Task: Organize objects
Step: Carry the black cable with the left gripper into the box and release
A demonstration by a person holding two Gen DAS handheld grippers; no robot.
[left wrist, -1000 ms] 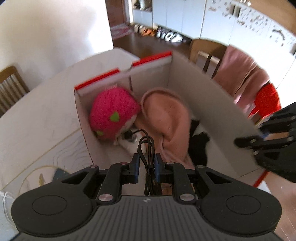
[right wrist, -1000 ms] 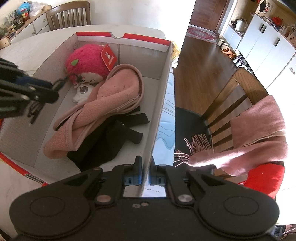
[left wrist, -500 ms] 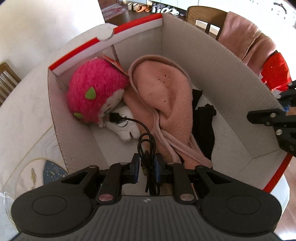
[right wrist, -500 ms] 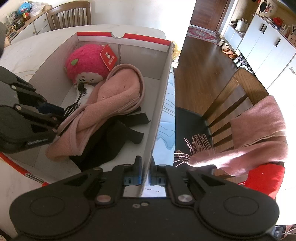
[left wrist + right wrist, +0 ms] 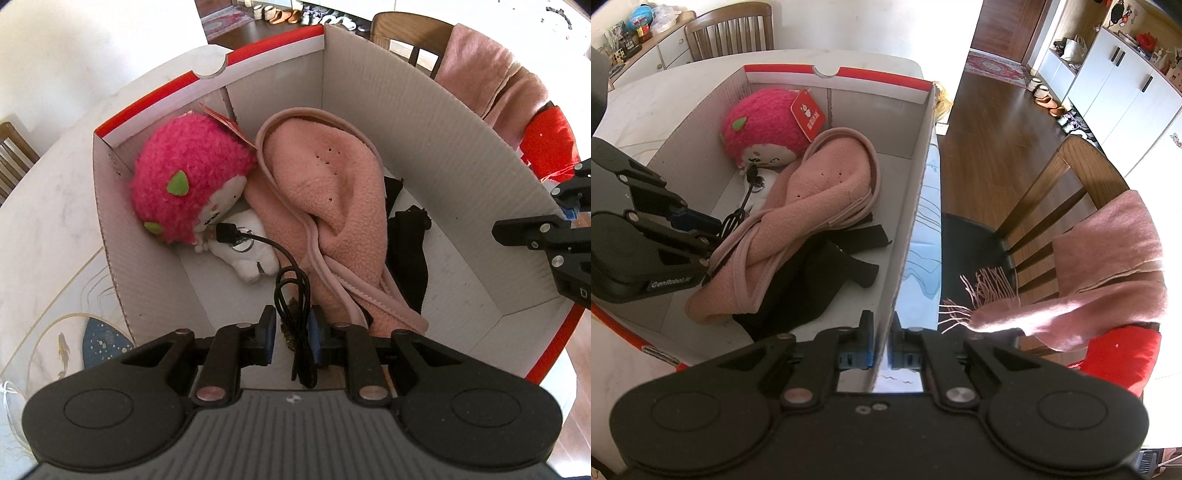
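so the left gripper just dipped into the cardboard box and its jaws are opening around the black cable, basically dropping it in, while the right gripper stays pinched on the box wall.

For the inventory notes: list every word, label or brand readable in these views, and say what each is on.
"GenRobot.AI": white lettering on the black body of the left gripper, right wrist view.
Red hang tag on the pink plush toy: white logo and characters, too small to read.
Nothing else carries legible text.
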